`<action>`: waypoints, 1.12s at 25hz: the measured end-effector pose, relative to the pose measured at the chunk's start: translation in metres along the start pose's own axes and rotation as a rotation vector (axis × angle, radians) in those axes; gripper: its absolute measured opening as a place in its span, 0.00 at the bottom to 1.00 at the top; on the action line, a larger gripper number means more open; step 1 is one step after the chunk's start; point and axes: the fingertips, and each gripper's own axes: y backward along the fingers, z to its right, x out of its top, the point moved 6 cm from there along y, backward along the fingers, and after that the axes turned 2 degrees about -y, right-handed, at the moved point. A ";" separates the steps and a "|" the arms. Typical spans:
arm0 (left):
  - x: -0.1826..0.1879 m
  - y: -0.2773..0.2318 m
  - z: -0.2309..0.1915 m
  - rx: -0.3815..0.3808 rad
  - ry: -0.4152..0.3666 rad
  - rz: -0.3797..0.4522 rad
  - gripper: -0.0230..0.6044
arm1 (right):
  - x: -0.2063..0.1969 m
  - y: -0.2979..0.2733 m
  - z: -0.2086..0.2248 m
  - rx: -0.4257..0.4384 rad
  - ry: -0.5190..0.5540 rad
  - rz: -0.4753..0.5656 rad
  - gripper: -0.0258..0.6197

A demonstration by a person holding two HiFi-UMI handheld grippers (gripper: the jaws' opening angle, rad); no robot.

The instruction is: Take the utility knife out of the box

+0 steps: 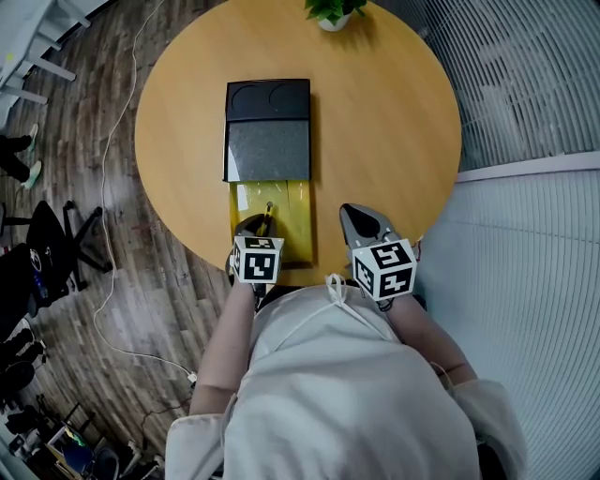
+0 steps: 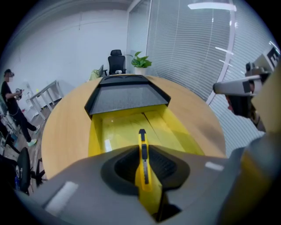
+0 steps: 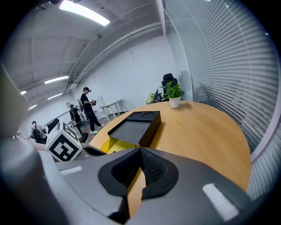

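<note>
Round pale wood fills the middle of the head view: a table (image 1: 394,112) in an office with slatted blinds down the right side and a potted plant (image 1: 330,11) at the top edge. On it lies the box (image 1: 268,112), a black sleeve with its yellow tray (image 1: 295,220) drawn out toward the lower edge of the table.

The left gripper (image 1: 255,225) hangs over that tray, its jaws clamped on the yellow utility knife (image 2: 143,162). The knife stands edge-up between the pads, its dark tip poking forward over the tray floor. I cannot tell whether it has cleared the tray. The right gripper (image 1: 361,217) sits off to the right of the tray over bare wood, jaws together on nothing.

As I see it, the grip is the weak spot. The pads hold a thin body near its back end, so the long nose could swing or slide out. Nothing steadies the box either; if the tip snags a tray wall, the whole box may drag toward the table's near edge.
</note>
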 end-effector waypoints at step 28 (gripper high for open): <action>0.129 0.216 -0.003 0.041 -0.032 0.788 0.14 | 0.084 0.065 -0.060 -0.013 0.093 0.318 0.04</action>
